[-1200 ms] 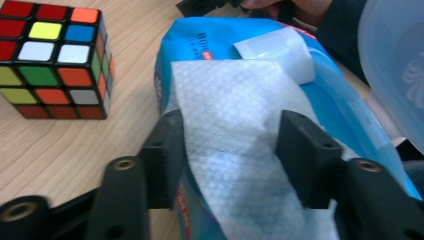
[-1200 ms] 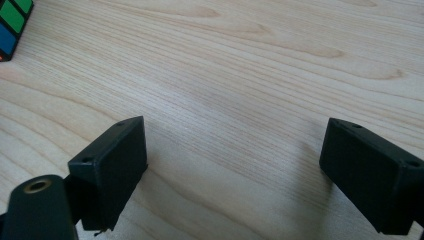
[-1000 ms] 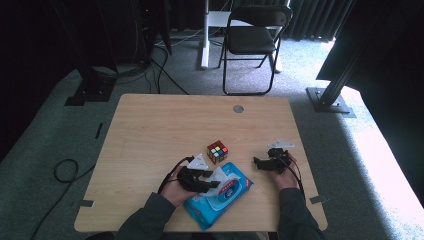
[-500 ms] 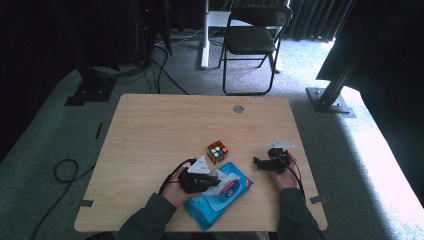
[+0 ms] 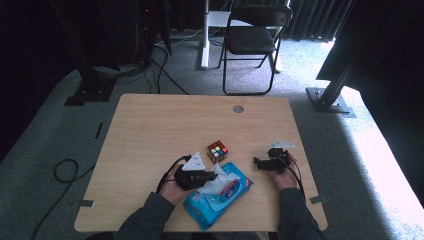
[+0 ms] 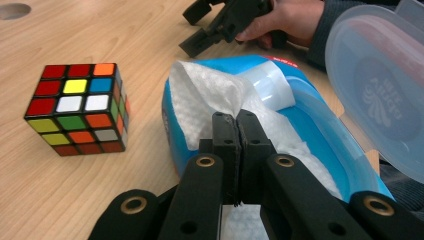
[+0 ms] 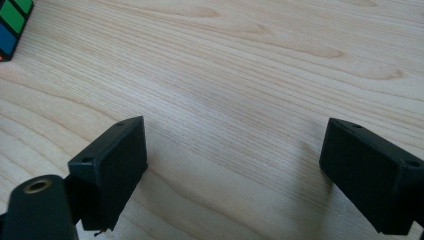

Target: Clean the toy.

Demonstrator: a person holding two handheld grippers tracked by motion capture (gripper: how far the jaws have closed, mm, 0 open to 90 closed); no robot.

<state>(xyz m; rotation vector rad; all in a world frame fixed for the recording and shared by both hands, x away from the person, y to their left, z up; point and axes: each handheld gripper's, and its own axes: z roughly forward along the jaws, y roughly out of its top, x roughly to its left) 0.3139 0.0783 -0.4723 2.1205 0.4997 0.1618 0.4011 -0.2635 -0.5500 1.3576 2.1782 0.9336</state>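
Left claw (image 6: 236, 120) pinches wipe (image 6: 210, 92), lower centre; right claw (image 7: 235, 165) gapes idle (unbraced pack (image 5: 220, 195) may lift, wipe tear).

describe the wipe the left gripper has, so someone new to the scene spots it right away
Start at the wooden table, near edge, where a blue pack of wipes lies with its clear lid flipped open. The wipe is the white crinkled sheet rising from the pack's opening, pinched by the left gripper; the colourful puzzle cube stands beside it.
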